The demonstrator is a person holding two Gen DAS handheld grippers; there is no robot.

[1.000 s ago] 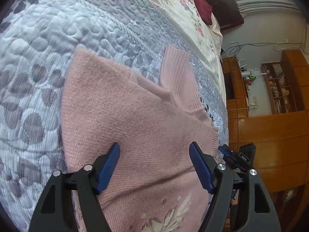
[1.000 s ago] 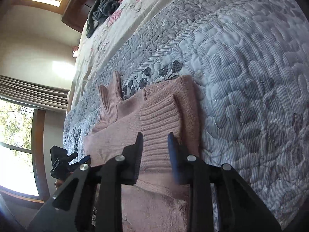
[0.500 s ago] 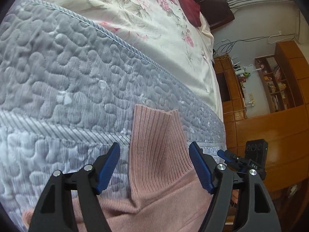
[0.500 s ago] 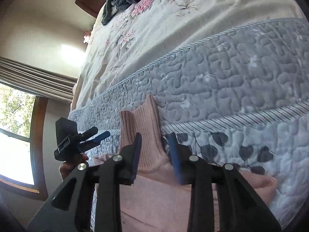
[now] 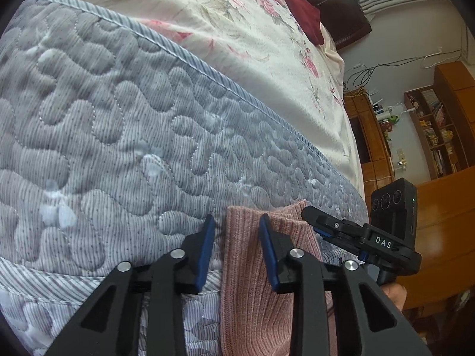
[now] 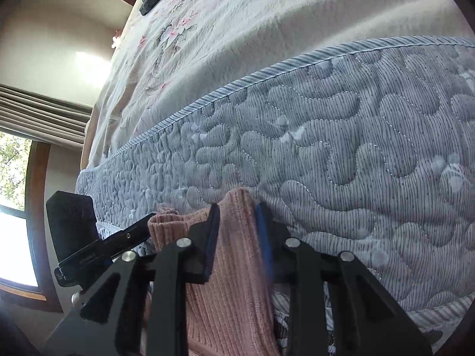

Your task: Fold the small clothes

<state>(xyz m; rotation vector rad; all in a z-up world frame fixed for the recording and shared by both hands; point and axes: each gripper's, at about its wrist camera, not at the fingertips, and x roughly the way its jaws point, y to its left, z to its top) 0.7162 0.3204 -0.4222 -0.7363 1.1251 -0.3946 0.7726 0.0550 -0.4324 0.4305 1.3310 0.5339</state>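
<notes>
sweater [image 5: 261, 305]: pink ribbed knit | quilt [image 5: 118, 154]: stitched matt cloth | tongs [image 5: 237, 249]: matt black plastic

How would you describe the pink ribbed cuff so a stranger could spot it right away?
Find the grey-blue quilted bedspread below the floral sheet. At its near edge, the pink ribbed cuff sits between both grippers' fingers. It's the only pink knit there.
</notes>
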